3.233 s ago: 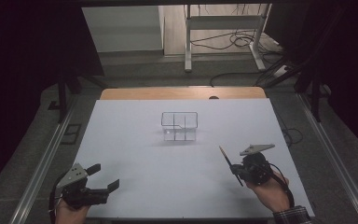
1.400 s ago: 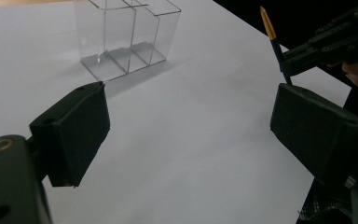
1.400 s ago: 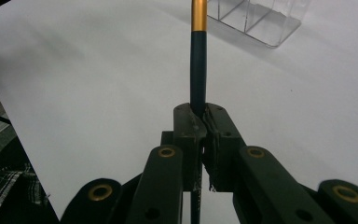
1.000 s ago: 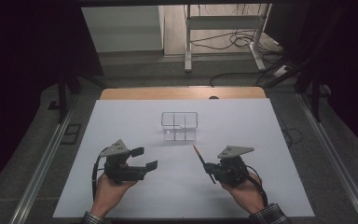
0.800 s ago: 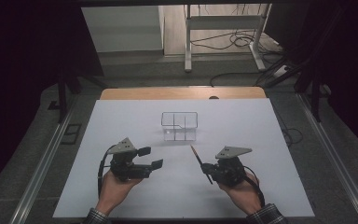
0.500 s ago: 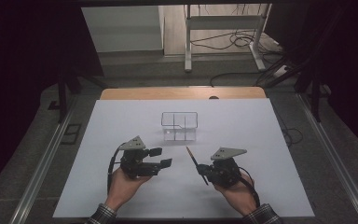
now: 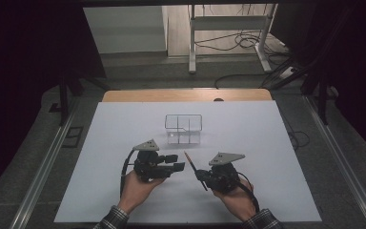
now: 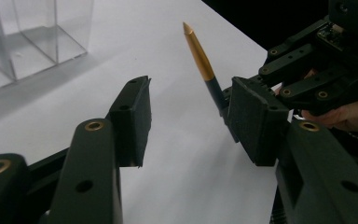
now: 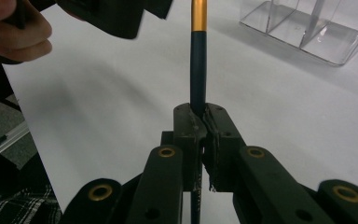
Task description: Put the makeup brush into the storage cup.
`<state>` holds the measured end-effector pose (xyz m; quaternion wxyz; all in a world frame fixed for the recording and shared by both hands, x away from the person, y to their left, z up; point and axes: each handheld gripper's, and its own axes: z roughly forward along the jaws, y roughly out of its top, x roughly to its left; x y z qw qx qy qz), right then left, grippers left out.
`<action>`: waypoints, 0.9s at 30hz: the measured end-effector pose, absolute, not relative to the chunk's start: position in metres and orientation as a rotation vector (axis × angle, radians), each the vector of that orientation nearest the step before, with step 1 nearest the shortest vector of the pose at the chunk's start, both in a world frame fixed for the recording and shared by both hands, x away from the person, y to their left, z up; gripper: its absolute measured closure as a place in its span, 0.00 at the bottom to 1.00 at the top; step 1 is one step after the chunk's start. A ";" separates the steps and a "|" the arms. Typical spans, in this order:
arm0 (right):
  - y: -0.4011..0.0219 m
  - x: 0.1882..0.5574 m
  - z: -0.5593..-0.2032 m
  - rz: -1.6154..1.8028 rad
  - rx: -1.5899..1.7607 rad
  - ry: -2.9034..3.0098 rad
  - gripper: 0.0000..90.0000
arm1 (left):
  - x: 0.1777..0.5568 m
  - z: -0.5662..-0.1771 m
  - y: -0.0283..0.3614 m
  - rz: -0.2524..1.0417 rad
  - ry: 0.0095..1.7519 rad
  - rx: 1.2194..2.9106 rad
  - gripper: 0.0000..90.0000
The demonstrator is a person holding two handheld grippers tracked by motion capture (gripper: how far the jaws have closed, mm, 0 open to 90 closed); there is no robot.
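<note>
— Right gripper [image 7: 201, 177]: what is being pinched there?

— A pen [image 7: 191, 163] is being clamped between its jaws, which are being pressed together on the dark lower barrel. In the right gripper view the barrel [image 9: 198, 70] is being held rising straight out of the two pads, with the gold section above the dark one.

— And where is the pen being carried?

— It is being held above the white table sheet [image 7: 276, 143], tilted, with its gold tip pointing up and toward the clear organizer box [image 7: 183, 129]. The box is being left standing on the sheet, a little beyond both grippers and apart from them.

— How is the left gripper [image 7: 177, 162] being held?

— Its jaws are being kept spread, though they have just been closing. Nothing is being pressed between the pads. In the left gripper view the pen [image 8: 199, 53] is being seen just past the right-hand pad [image 8: 254, 119], beside it rather than inside the gap, with the bare sheet showing between the two pads.

— Are the two grippers being brought together?

— They are being held near each other, jaw tips facing, with the pen standing between them in the high view. Whether the left pad is touching the barrel cannot be told.
</note>
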<state>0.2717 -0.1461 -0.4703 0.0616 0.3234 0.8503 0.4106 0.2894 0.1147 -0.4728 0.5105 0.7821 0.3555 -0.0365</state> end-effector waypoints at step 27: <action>-0.132 0.269 -0.475 1.252 0.935 2.584 0.93 | 0.297 -0.482 0.103 -0.251 0.857 1.822 0.88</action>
